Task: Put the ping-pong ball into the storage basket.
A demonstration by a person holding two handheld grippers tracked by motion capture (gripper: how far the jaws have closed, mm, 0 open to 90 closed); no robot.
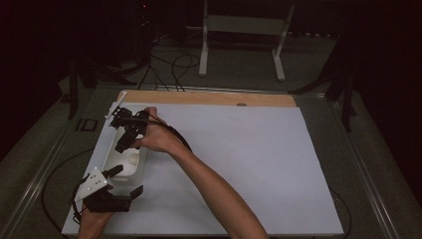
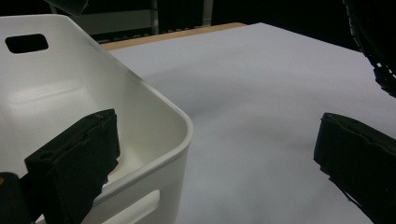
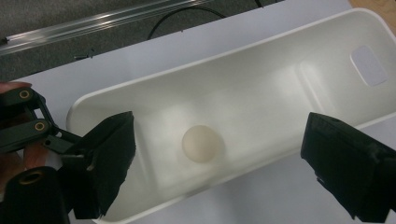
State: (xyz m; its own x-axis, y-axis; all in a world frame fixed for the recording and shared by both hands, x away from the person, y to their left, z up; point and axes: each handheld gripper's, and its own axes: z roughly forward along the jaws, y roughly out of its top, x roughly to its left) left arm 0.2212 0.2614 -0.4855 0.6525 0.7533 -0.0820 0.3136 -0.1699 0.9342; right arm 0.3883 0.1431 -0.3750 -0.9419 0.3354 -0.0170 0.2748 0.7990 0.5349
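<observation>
Room: dim, the background is almost black.
White sheet (image 1: 239,164): the brightest area, evenly lit, without glare.
Ball (image 3: 201,143): slightly blurred at the edges.
Shadows: soft, weak.

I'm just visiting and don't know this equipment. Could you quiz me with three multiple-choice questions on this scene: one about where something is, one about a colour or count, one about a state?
1. Where does the small ball lie?
A. on the white sheet
B. inside the white bin
C. between the fingers of a gripper

2. How many balls are in the bin?
A. one
B. two
C. three

3. How does the right gripper stand above the bin?
A. shut on the ball
B. shut on the bin's rim
C. open, holding nothing

Answers: 1 B, the right gripper view shows it resting on the bin's floor. 2 A, a single pale ball lies there. 3 C, its fingers stand wide apart with the ball below, free.
</observation>
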